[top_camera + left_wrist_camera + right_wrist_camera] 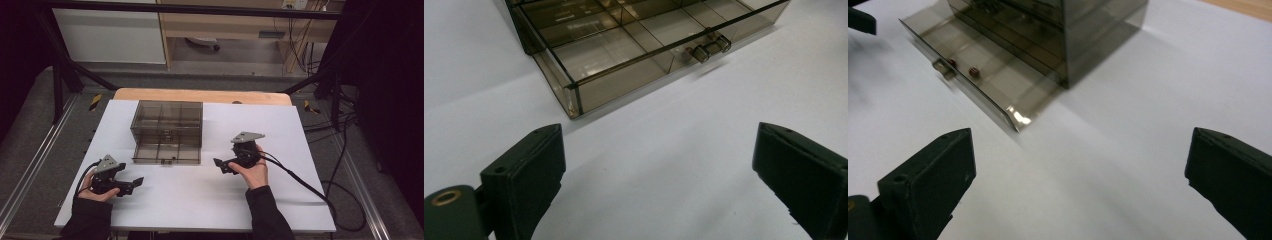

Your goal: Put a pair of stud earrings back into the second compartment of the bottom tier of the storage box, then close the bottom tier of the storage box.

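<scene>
Standing toward the far-left middle of the white table sheet (280, 200), a smoky translucent plastic drawer cabinet (167, 120) has its bottom drawer (166, 154) pulled out toward the person, divider walls visible inside. A small clear handle (710, 47) sits on the drawer front; the right gripper view shows that front panel from the side with two small reddish spots behind it, too blurred to identify. Left gripper (134, 183), black with a grey three-cornered plate on top, rests low over the sheet near the table's front-left, pointing right, just short of the drawer's near-left corner and not touching it. Its jaws stand wide apart with bare sheet between them, nothing gripped. Right gripper (218, 163), same build, sits right of the drawer front, pointing left toward it, apart from it. Its jaws are spread as wide, nothing between the pads (933, 185). A black cable (300, 182) trails from it off the table's right edge.
</scene>
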